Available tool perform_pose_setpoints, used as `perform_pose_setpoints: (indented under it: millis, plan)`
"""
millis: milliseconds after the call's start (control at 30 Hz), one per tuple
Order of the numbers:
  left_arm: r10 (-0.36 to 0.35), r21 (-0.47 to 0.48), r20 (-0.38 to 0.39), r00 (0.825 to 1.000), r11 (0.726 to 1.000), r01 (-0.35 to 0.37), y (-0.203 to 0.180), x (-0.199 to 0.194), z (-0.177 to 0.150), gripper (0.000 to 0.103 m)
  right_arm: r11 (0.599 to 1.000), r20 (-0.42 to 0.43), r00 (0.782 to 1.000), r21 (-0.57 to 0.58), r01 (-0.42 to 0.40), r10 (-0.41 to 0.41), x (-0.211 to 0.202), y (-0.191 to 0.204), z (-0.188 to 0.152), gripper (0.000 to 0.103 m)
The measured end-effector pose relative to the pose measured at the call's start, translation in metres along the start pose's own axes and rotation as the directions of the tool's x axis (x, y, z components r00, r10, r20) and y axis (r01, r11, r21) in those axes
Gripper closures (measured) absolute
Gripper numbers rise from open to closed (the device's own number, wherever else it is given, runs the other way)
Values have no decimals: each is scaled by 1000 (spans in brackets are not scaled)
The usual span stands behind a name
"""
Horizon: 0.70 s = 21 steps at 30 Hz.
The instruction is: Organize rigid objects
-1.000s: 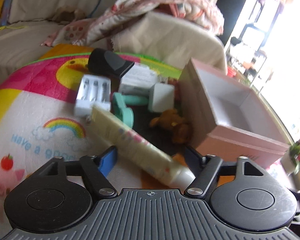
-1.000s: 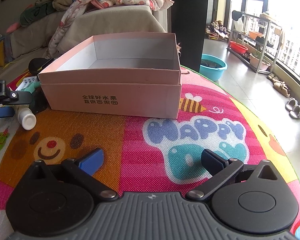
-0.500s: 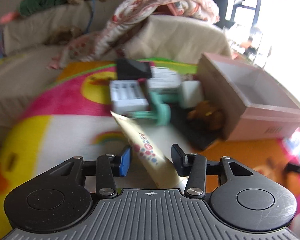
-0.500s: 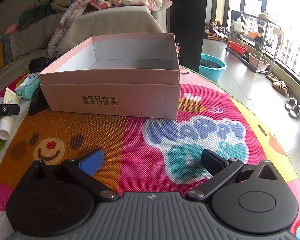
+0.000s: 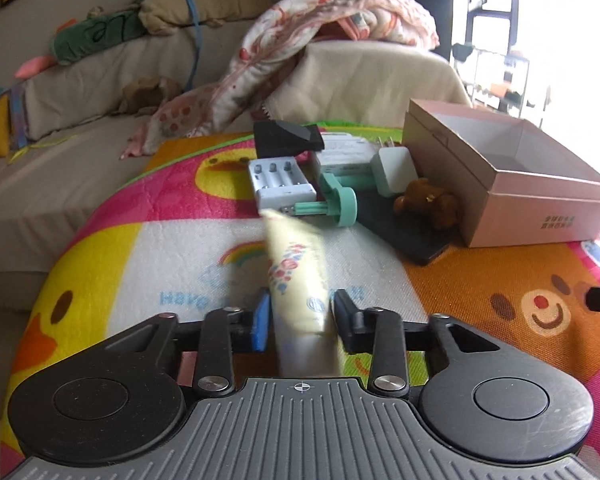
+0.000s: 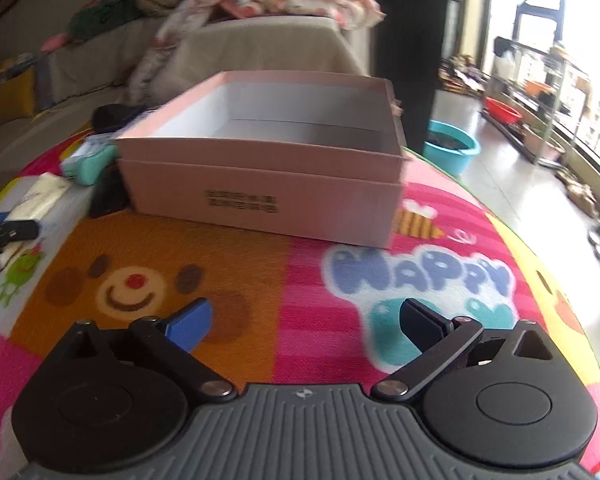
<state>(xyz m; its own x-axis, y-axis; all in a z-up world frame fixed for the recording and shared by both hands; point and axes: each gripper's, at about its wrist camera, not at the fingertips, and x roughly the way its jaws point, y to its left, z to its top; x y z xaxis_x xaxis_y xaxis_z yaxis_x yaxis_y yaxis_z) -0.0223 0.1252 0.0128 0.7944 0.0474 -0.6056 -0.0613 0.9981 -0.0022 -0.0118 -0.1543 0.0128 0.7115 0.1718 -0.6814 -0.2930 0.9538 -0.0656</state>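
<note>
My left gripper is shut on a pale yellow tube and holds it over the play mat, cap toward the camera. The tube also shows at the left of the right wrist view. An open, empty pink box stands to the right; it fills the middle of the right wrist view. Beside the box lie a white battery charger, a mint green tool, a white plug adapter, a black object and a brown plush toy. My right gripper is open and empty over the mat.
A colourful play mat covers the surface. A black flat case lies under the plush toy. A sofa with a blanket stands behind. A teal basin and shelves stand on the floor to the right.
My left gripper has closed on the yellow tube and swung it straight between the fingers. My right gripper has shifted, so the box sits more to the left in its view.
</note>
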Motion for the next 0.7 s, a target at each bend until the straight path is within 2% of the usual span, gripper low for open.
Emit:
perform_pose_setpoints:
  millis: [133, 200, 267, 300, 433, 567, 633, 700]
  plan:
    - [-67, -105, 32, 997, 992, 70, 20, -6, -6, 70, 979, 111, 985, -169, -116, 136, -14, 54, 24, 21]
    - [-92, -143, 43, 995, 985, 97, 26, -7, -8, 70, 957, 112, 970, -225, -185, 214, -7, 79, 48, 27]
    - [-105, -162, 52, 993, 980, 112, 30, -7, -9, 70, 945, 87, 964, -236, -224, 250, 9, 97, 74, 34]
    - [-112, -172, 54, 992, 978, 119, 31, -7, -10, 70, 942, 69, 964, -241, -232, 255, 21, 109, 88, 38]
    - [-126, -193, 61, 990, 972, 135, 35, -7, -11, 71, 943, 7, 971, -238, -231, 239, 70, 139, 127, 42]
    - [-138, -201, 66, 988, 968, 148, 37, -7, -11, 71, 944, -115, 967, -215, -249, 229, 119, 160, 141, 52]
    - [-156, -227, 72, 985, 959, 168, 41, -7, -12, 71, 941, -144, 963, -220, -256, 229, 128, 162, 140, 66]
    - [-178, -264, 79, 981, 945, 193, 48, -6, -13, 71, 932, -147, 962, -249, -262, 231, 119, 163, 137, 82]
